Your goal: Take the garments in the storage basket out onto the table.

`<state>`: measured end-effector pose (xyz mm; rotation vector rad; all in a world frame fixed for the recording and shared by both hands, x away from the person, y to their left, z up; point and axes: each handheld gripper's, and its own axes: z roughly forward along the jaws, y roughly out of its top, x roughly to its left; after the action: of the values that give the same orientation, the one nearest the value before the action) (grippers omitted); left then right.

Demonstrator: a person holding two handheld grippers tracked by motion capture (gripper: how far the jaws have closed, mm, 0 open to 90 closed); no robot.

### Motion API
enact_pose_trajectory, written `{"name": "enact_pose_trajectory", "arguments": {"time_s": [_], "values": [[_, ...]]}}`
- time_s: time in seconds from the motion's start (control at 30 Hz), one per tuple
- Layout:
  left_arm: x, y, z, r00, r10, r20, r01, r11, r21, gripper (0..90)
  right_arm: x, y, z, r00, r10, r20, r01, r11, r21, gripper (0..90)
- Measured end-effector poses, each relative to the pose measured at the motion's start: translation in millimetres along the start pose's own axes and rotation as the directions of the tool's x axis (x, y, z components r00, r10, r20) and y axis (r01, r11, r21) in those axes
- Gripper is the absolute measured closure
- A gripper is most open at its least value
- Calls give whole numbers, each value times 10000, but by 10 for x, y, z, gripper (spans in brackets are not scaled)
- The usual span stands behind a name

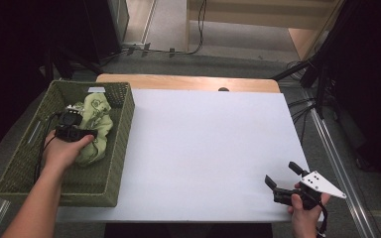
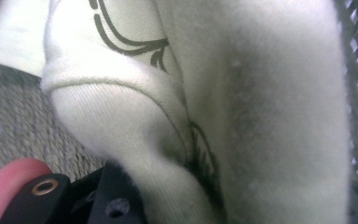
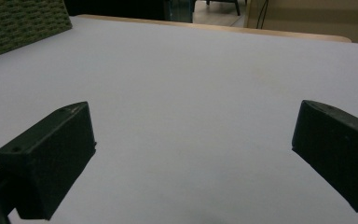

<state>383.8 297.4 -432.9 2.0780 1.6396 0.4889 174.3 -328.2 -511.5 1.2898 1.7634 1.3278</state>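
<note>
A pale green cloth (image 1: 96, 116) with a dark printed pattern lies bunched in the woven green basket (image 1: 124, 129) at the table's left. My left gripper (image 1: 79, 130) reaches down into the basket, shut on the cloth. In the left gripper view the cloth (image 2: 261, 102) bulges thickly between the jaws, and a fold hides most of the left gripper (image 2: 233, 205). My right gripper (image 1: 281, 172) rests near the table's front right corner. It stands open, and the right gripper (image 3: 193, 116) has only bare white table between its fingers.
The white table top (image 1: 203, 148) stretches from the basket to the right edge, with a wooden strip (image 1: 188, 82) along the back. The basket's corner (image 3: 23, 23) shows far left in the right gripper view. Dark stands and cables (image 1: 322, 89) flank the table.
</note>
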Motion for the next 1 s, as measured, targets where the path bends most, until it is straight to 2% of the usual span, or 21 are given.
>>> {"name": "enact_pose_trajectory", "arguments": {"time_s": [0.2,0.47,0.9,1.0], "values": [[22,11,-92,9998,-184,-71,177,9963,-844,595,0,0,-1,10000,7,-4,-7,10000,-8,0],[12,11,-211,9992,-251,-304,186,9800,-1983,596,0,0,3,10000,-1,7,1,10000,5,0],[18,6,-323,9988,-420,-262,324,9548,-2956,596,1,0,0,10000,7,1,-7,10000,-12,0],[12,7,-350,9987,-444,-261,338,9467,-3205,596,0,1,0,10000,6,1,-6,10000,-13,0]]}}
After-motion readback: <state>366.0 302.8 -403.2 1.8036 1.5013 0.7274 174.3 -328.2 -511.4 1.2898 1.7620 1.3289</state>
